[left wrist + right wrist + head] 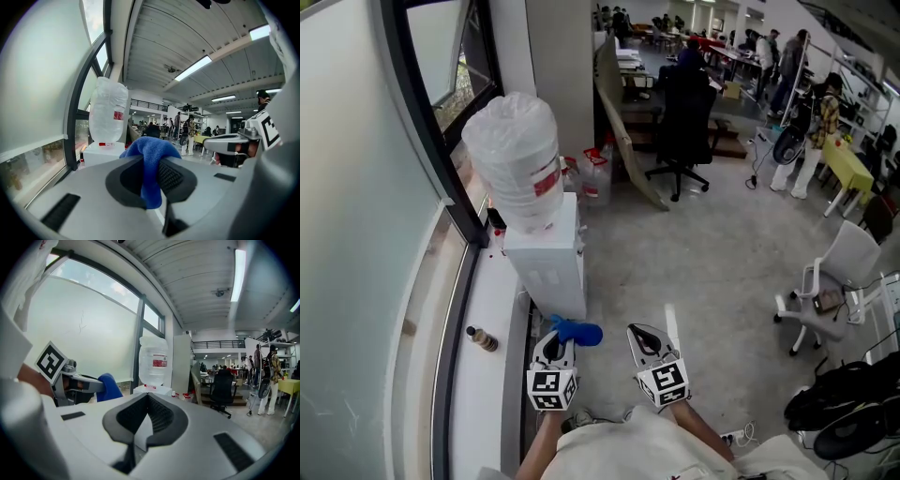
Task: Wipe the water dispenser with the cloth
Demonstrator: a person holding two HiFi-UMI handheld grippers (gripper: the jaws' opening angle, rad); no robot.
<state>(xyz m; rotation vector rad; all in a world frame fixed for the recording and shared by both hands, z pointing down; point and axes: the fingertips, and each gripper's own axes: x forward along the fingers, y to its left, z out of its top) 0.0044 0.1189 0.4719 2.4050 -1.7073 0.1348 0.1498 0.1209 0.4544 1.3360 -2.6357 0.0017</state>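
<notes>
The water dispenser [551, 267] stands upright straight ahead of you, its long axis vertical, with the bottle [517, 164] on top. The cloth [579, 332] is just short of the dispenser's base, pinched in the jaws of your left gripper [553, 342], the nearer one. Your right gripper [647, 337] hangs farther off, jaws closed on nothing.

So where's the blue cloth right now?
Head view, lower centre-left: the blue cloth is clamped in the left gripper, just in front of the water dispenser.
</notes>
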